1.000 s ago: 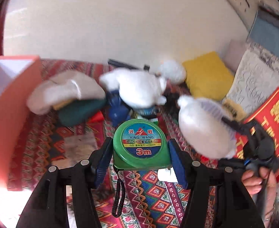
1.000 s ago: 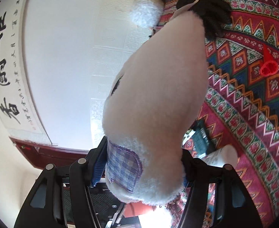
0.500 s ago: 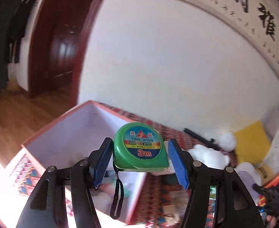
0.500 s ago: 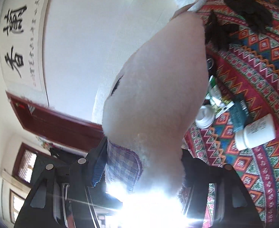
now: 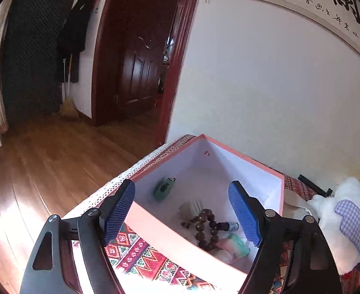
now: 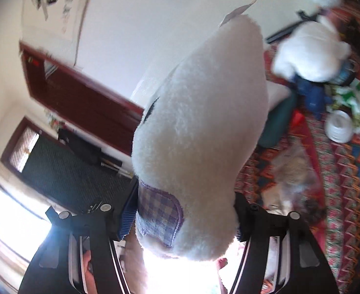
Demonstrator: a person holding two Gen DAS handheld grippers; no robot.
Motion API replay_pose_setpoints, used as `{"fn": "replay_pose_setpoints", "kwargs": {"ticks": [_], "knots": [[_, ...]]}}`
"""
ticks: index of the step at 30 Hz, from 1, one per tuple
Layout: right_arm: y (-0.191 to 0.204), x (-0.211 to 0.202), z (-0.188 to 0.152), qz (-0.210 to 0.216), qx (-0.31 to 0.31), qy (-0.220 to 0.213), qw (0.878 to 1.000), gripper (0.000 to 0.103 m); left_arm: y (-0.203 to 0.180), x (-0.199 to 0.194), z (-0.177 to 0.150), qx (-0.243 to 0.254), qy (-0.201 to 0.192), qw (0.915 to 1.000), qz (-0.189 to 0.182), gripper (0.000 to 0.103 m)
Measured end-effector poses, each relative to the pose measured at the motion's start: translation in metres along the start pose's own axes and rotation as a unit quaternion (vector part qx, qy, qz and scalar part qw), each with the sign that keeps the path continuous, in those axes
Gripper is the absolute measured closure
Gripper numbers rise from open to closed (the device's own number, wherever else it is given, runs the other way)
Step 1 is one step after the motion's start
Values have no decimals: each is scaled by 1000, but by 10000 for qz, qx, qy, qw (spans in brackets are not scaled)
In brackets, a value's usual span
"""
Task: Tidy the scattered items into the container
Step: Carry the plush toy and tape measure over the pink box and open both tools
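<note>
Left gripper over the pink box, jaws spreading apart with nothing between the blue pads. Down in the box, toward 11 o'clock of the white floor, a green tape measure, blurred, clear of both pads. Nearer 6 o'clock of the floor, a string of brown wooden beads, a small white holder just above them, a little dark vial at 3 o'clock of the beads, and pale pastel pieces below, too small to name. Box set on a patterned red cloth, its far corner near the white wall. Dark wooden door at 11 o'clock of the view, wood floor at 9 o'clock.

Right gripper clamped on a white plush toy, pads pressed into its fluffy sides, checked purple patch between the jaws at the near end. Toy body stretched away toward 1 o'clock. Same toy visible at 3 o'clock of the left view, beside the box and outside it. Beyond it on the cloth, at 2 o'clock, a second white plush over a blue item; a white jar at 3 o'clock. All of that blurred.
</note>
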State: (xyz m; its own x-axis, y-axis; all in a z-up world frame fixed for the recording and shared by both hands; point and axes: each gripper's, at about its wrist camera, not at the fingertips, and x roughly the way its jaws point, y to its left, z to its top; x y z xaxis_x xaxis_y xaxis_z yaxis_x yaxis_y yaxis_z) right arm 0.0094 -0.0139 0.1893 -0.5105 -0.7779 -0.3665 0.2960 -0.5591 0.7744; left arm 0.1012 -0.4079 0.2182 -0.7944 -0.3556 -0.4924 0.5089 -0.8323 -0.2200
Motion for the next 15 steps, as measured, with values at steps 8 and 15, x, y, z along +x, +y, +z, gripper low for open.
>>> {"fn": "replay_pose_setpoints", "kwargs": {"ticks": [8, 15], "knots": [[94, 64, -2, 286, -702, -64, 9971, 14, 28, -10, 1, -170, -192, 9996, 77, 25], [109, 66, -8, 287, -883, -47, 9957, 10, 20, -7, 0, -79, -119, 9999, 6, 25]]}}
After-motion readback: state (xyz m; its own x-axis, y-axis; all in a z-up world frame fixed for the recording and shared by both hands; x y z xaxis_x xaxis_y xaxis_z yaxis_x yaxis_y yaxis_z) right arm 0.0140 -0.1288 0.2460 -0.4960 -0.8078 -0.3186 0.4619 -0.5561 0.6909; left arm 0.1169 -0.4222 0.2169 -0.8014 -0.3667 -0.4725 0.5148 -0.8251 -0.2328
